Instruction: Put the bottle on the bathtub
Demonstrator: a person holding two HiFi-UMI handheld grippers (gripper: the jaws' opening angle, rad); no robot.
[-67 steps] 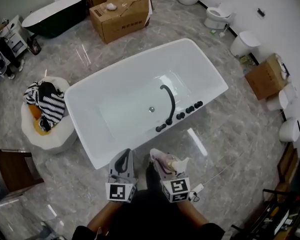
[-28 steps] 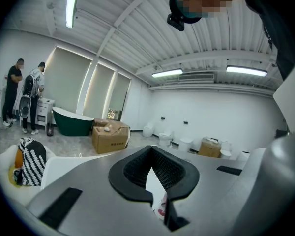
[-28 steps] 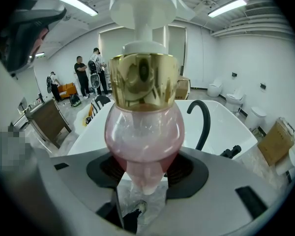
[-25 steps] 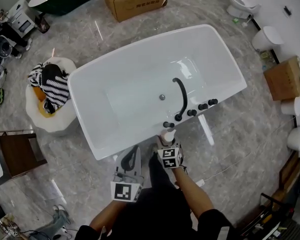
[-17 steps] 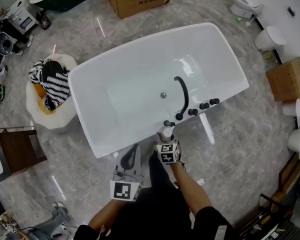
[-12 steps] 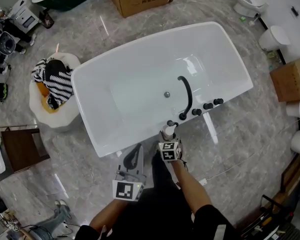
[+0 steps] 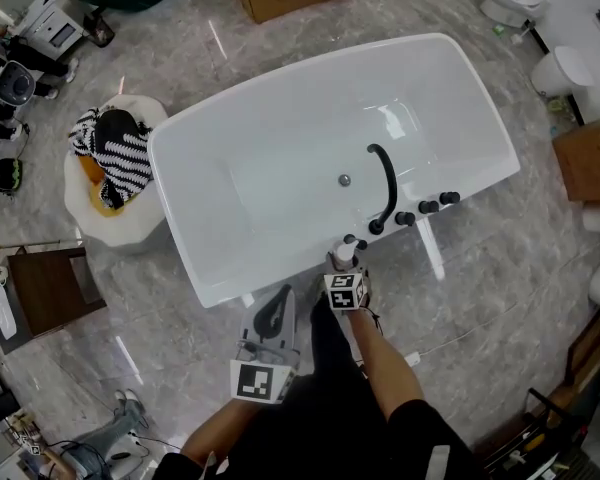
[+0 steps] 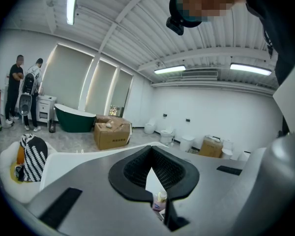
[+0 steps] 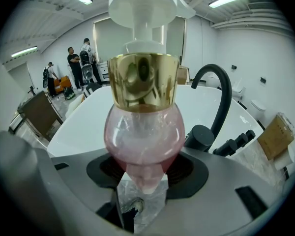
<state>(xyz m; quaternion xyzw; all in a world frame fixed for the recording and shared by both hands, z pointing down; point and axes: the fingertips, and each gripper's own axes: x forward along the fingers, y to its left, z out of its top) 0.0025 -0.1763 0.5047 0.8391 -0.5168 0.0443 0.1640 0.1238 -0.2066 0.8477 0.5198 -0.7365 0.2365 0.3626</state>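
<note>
Gripping a rounded pink glass pump bottle with gold collar and white head point(image 9: 143, 127) between the right gripper's point(image 9: 145, 175) parted jaws, upright at the near rim of the white rectangular bathtub point(image 7: 280, 183), just beside the black arched faucet point(image 7: 386, 180). Holding the left gripper point(image 8: 155, 177) back over the grey marble floor point(image 7: 170, 348), jaws pressed together, empty.
</note>
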